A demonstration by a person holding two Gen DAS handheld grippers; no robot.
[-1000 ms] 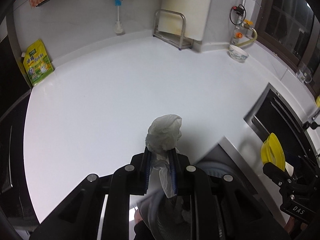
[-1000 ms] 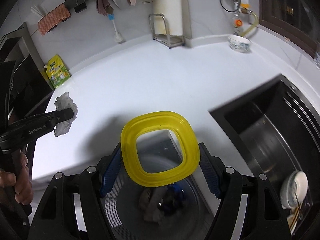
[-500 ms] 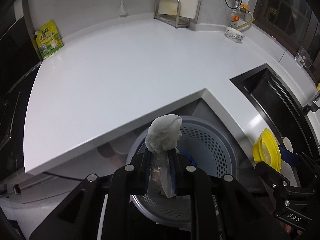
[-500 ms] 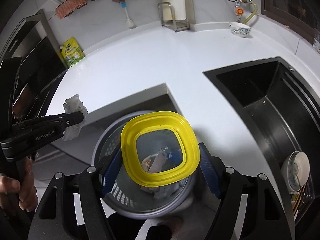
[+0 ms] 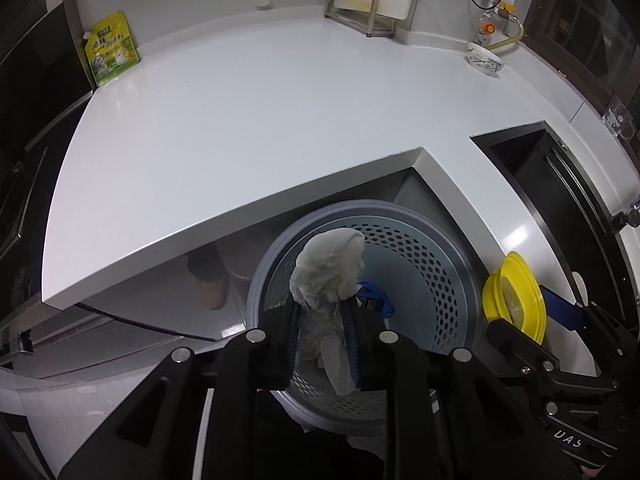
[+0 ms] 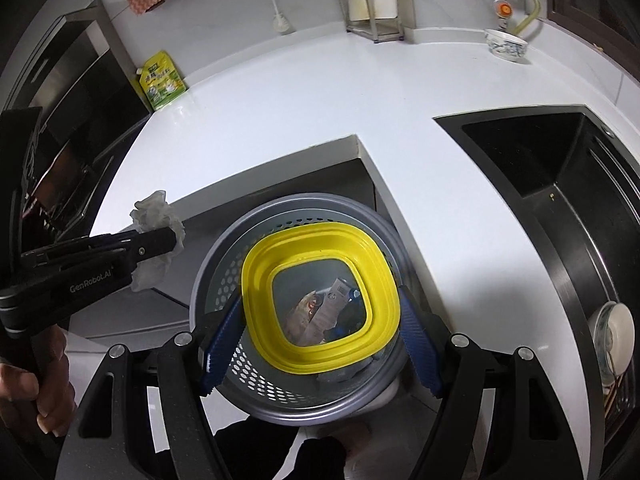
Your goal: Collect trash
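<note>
Two pieces of trash hung over the perforated bin (image 6: 224, 280) that stood on the floor in the notch of the white counter (image 5: 240, 140) — the drop-off step was in hand. The left gripper (image 5: 322, 320) held a crumpled tissue (image 5: 328, 268) above the bin's mouth; its narrow jaws were opening, the tissue between them and seemingly not yet fallen free. The right gripper (image 6: 320, 332), jaws spread wide, clasped a yellow lid (image 6: 320, 300) by its two sides, flat and centred over the bin, with wrappers (image 6: 320, 308) visible in the bin through its clear middle. Judging from this, the next move called for the left jaws to part fully so the tissue dropped inside the rim, then for the right to release the lid — if it was trash too — straight down.
</note>
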